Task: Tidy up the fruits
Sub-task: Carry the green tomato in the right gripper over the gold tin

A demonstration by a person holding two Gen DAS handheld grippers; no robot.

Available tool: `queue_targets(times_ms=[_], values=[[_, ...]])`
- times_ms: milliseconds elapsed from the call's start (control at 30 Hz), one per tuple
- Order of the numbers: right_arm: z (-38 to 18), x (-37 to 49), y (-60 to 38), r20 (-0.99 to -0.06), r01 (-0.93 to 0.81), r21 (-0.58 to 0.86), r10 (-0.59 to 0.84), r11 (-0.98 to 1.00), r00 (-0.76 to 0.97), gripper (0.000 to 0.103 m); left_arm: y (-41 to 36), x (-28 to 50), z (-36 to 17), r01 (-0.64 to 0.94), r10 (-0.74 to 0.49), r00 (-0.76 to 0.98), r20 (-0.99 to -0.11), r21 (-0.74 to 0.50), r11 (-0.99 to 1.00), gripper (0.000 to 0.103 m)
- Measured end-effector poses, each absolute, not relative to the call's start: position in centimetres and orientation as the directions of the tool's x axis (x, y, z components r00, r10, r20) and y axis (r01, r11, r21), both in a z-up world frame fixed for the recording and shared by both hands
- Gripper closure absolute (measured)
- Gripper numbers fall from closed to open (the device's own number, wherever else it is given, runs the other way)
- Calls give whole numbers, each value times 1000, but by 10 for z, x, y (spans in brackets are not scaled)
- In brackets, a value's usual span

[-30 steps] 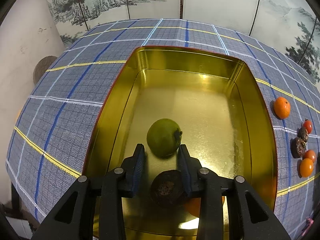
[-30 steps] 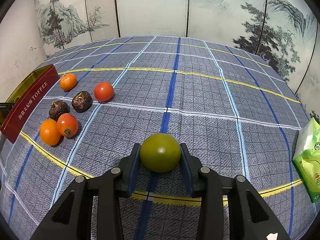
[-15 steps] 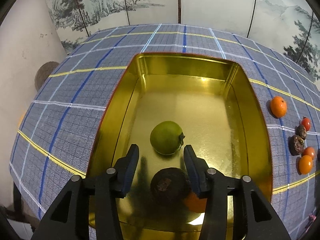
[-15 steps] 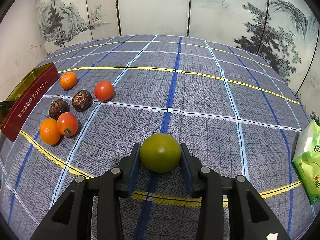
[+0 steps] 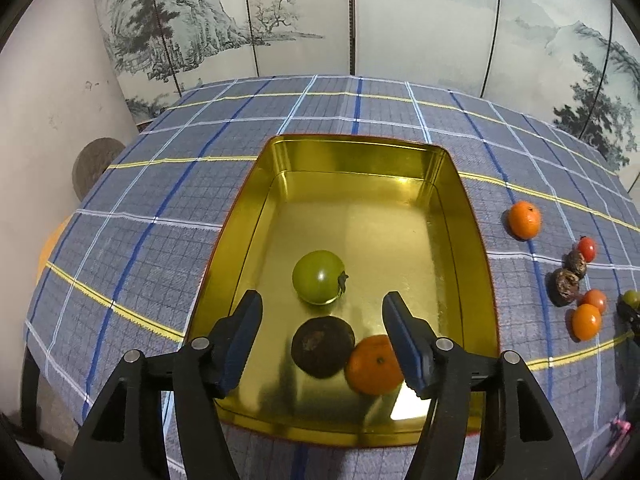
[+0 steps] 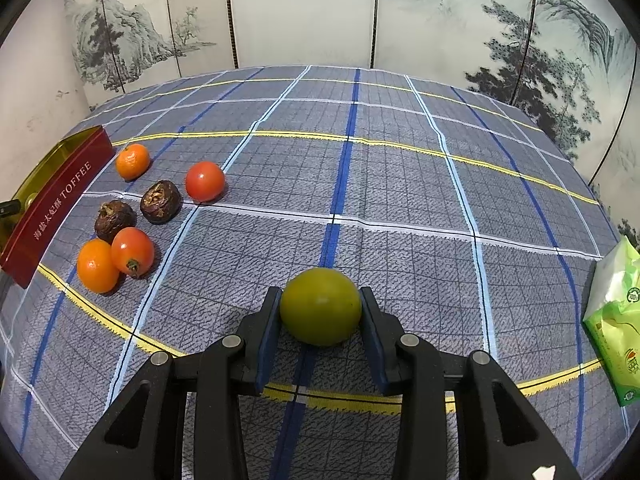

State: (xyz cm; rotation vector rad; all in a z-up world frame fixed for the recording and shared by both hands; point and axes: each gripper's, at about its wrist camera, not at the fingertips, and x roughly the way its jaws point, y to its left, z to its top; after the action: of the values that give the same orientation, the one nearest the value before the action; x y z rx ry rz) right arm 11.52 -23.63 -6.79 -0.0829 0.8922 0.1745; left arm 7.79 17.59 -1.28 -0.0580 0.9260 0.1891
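three fruits were counted inside the gold tin: one green tomato, one dark brown fruit and one orange. the left gripper was held above them, jaws spread and empty. a second green tomato was pinched in the jaws of the right gripper. six fruits were left on the table beside the tin: two oranges, two red tomatoes, two brown fruits.
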Motion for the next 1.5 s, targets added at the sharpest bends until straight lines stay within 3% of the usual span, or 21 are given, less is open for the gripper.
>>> queue_targets(times_ms=[600, 767, 1500], values=[[-56, 115, -225, -792, -170, 4, 107, 985, 602, 69, 166, 49, 4, -187, 141, 641, -755, 25, 982, 25], [-44, 111, -213, -779, -204, 8, 134, 979, 612, 69, 168, 40, 7, -202, 147, 652, -744, 17, 979, 17], [13, 98, -24, -705, -609, 79, 476, 789, 525, 69, 225, -2, 16, -374, 261, 645, -718, 1, 927, 16]])
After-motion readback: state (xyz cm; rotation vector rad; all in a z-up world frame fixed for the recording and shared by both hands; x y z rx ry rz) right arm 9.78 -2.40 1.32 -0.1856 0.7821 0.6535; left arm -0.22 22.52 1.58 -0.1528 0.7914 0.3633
